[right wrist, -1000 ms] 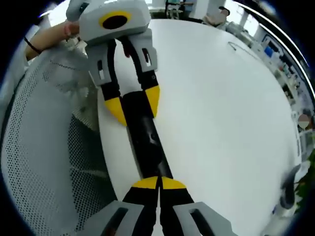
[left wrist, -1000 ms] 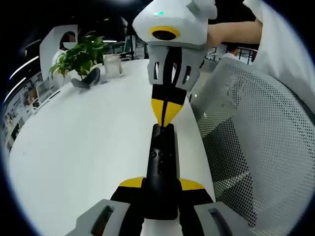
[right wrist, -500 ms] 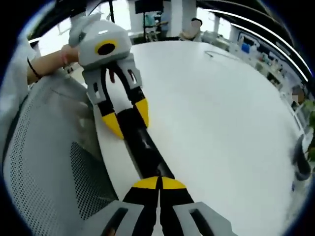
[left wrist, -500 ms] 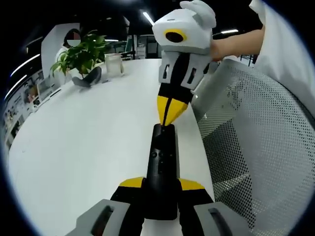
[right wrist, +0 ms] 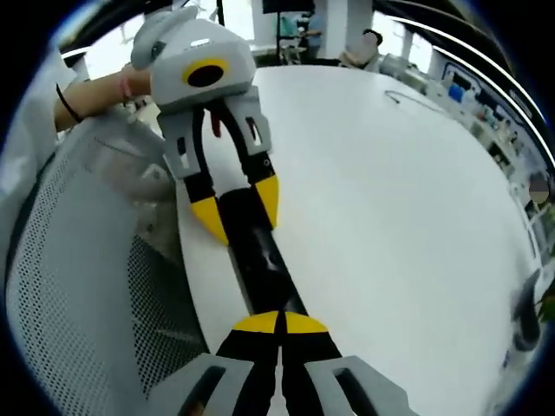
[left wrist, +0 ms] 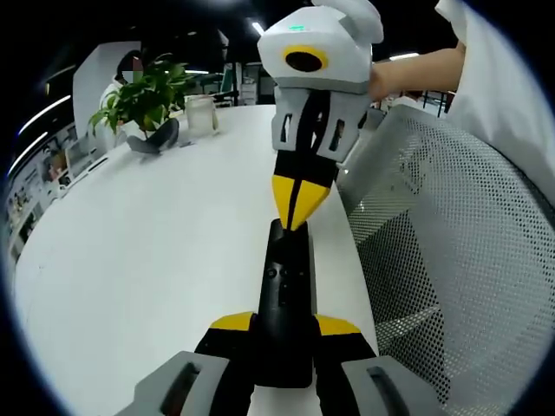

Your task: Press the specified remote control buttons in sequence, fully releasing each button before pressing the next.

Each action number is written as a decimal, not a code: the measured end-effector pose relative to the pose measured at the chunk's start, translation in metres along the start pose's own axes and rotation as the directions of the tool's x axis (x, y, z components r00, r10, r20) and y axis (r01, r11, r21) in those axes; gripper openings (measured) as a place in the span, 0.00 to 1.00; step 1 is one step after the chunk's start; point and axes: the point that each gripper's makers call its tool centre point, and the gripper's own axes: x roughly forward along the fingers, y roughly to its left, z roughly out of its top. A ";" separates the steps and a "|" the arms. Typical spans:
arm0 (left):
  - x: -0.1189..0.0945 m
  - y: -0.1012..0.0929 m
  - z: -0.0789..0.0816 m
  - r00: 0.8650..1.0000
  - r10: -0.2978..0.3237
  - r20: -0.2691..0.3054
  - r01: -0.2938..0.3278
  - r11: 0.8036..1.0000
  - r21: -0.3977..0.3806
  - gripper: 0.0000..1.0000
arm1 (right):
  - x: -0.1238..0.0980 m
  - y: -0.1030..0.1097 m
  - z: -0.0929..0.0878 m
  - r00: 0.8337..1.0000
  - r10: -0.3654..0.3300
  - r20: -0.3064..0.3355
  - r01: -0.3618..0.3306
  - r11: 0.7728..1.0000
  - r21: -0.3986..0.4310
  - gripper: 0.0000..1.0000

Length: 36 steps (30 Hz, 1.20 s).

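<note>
A black remote control (left wrist: pixel 284 295) lies lengthwise along the right edge of the white table (left wrist: pixel 147 251). My left gripper (left wrist: pixel 284 325) is shut on its near end, one yellow tip on each side. My right gripper (left wrist: pixel 296 217) comes down from above with its jaws shut, and its yellow tips rest at the remote's far end. In the right gripper view my right gripper (right wrist: pixel 279 321) is shut at the near end of the remote (right wrist: pixel 260 260), while the left gripper (right wrist: pixel 243 217) clasps the far end. Whether the tips press a button is hidden.
A grey mesh chair back (left wrist: pixel 451 251) stands close against the table's right edge. A potted plant (left wrist: pixel 143 91), a dark object (left wrist: pixel 154 139) and a glass jar (left wrist: pixel 199 113) sit at the far left. A person's arm (left wrist: pixel 416 74) holds the right gripper. A thin cable (right wrist: pixel 416 94) lies far across the table.
The right gripper swayed to the right and back toward upright, its tips staying at the remote's far end. The left gripper and the remote have not moved.
</note>
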 end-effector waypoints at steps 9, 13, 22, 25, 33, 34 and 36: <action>0.000 0.000 0.000 1.000 -0.001 0.001 0.001 1.000 -0.001 0.24 | 0.003 0.000 0.000 0.998 -0.024 -0.057 0.021 0.999 -0.044 0.00; 0.000 0.000 0.000 1.000 -0.003 0.001 0.003 1.000 -0.001 0.24 | 0.003 -0.001 -0.001 0.998 -0.031 -0.063 0.027 0.998 -0.063 0.00; 0.000 0.000 0.000 1.000 -0.002 0.001 0.002 1.000 0.000 0.24 | -0.001 -0.002 0.000 1.000 0.000 0.026 -0.001 0.998 0.061 0.00; 0.000 0.000 0.000 1.000 -0.003 0.002 0.003 1.000 0.000 0.24 | 0.001 0.003 0.007 0.999 0.012 0.038 -0.012 1.000 0.012 0.00; 0.000 0.000 0.000 1.000 -0.002 0.002 0.002 1.000 0.001 0.24 | 0.007 0.005 0.010 1.000 0.027 -0.004 -0.027 0.996 -0.085 0.00; 0.000 0.000 0.000 1.000 -0.002 0.001 0.002 1.000 0.002 0.24 | 0.007 0.005 0.009 1.000 0.027 -0.014 -0.029 0.993 -0.116 0.00; -0.001 0.000 0.000 1.000 -0.002 0.001 0.002 1.000 0.003 0.24 | 0.007 0.006 0.009 0.999 0.025 -0.028 -0.030 0.987 -0.161 0.00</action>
